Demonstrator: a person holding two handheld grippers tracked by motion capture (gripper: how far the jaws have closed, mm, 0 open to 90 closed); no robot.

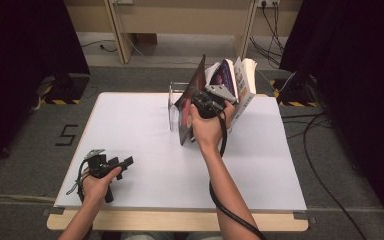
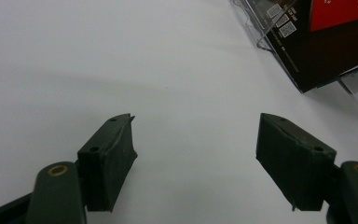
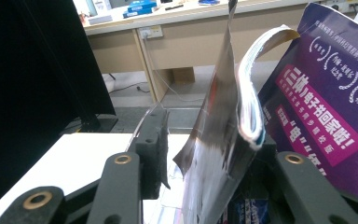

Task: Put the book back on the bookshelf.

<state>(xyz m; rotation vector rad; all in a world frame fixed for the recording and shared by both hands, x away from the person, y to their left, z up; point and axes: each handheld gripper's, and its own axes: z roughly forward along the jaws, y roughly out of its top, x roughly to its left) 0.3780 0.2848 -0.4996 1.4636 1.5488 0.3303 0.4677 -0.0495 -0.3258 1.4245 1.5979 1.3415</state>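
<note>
The right gripper (image 3: pixel 205 177), at the lower centre of its own view, has its jaws spread around the thin glossy dark-covered magazine (image 3: pixel 223 140); whether the pads touch it cannot be determined. The magazine stands upright beside the purple-covered book (image 3: pixel 326 112). The left gripper (image 1: pixel 125 163), jaws spread and empty, rests on the white tabletop (image 1: pixel 130 125) at lower left of the high view.
</note>
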